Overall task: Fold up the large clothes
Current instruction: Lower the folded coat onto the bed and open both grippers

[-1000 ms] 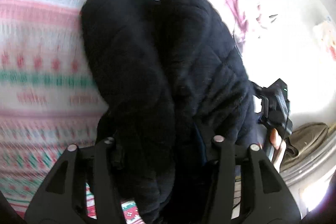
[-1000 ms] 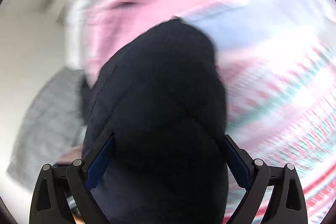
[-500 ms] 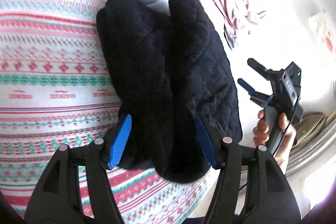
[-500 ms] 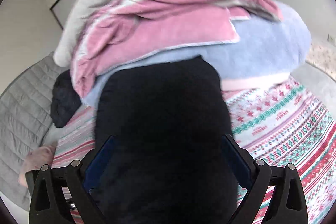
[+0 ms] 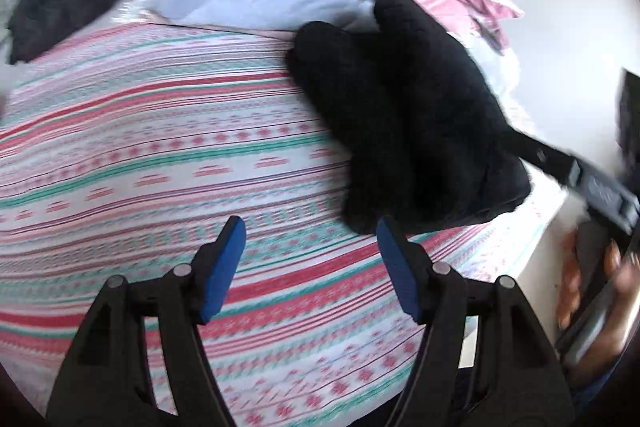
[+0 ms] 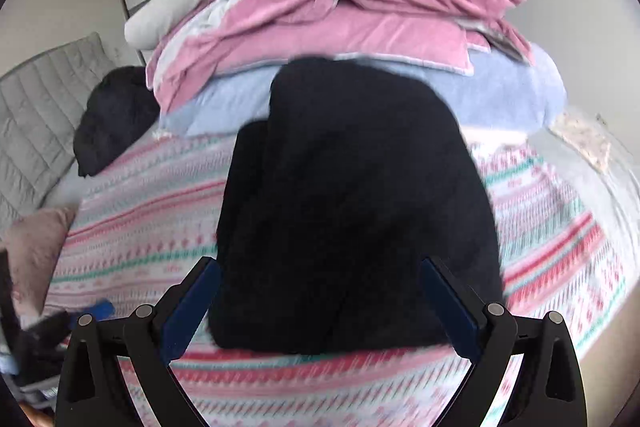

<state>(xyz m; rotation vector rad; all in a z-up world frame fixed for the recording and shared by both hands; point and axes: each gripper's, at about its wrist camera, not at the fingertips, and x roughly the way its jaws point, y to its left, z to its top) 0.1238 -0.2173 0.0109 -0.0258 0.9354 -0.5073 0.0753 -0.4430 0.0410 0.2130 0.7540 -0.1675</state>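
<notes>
A folded black quilted garment lies on the striped pink, red and teal bedspread. It also shows in the right wrist view, filling the middle. My left gripper is open and empty, just to the left of and in front of the garment's near end. My right gripper is open, its blue pads on either side of the garment's near edge and apart from it. The right gripper also shows in the left wrist view, at the garment's right side.
A stack of pink, grey and pale blue bedding stands behind the garment. Another black bundle lies at the back left by a grey quilted headboard. A pink cushion lies at the left. The bed's edge is at the right.
Both grippers let go of the black garment and drew back from it. The left one also swung left, so the garment now lies to its right.
</notes>
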